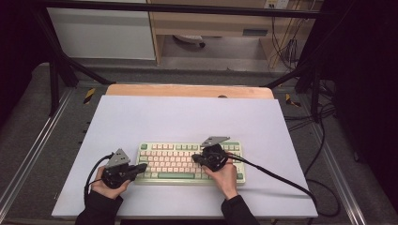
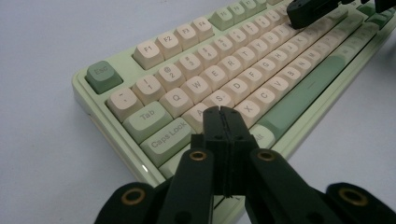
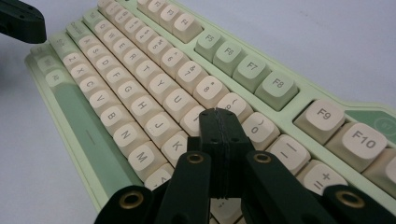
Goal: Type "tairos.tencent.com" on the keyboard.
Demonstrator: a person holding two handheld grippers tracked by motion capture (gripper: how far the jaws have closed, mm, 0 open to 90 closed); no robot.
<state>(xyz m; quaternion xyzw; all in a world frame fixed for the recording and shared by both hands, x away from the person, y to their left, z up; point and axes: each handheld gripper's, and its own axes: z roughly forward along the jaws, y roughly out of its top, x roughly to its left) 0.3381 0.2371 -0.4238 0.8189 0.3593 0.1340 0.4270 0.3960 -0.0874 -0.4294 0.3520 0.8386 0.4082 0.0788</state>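
Your keyboard (image 1: 190, 162) lies flat on the counter (image 1: 187, 119), near the edge closest to you and roughly centred between the side edges. Its long axis runs left to right across the counter, parallel to that near edge, with the green space bar row facing you and the function row facing away. Your left tool (image 1: 142, 167) has its jaws pressed together with nothing between them; it sits at the keyboard's left end, pointing right along the long axis, and in the left gripper view (image 2: 223, 116) its tip hangs over the A and S keys, though you cannot tell whether it touches them. Your right tool (image 1: 196, 159) is likewise closed on nothing; it sits over the right part of the keyboard pointing left, and in the right gripper view (image 3: 219, 117) its tip is above the keys around the 9 and the O, contact again unclear. The two tools face each other along the key rows, well apart. Behind the keyboard a broad bare stretch of counter runs to the far edge, and wide bare margins lie to its left and right. Only a narrow strip separates the keyboard from the near edge, where your hands rest.
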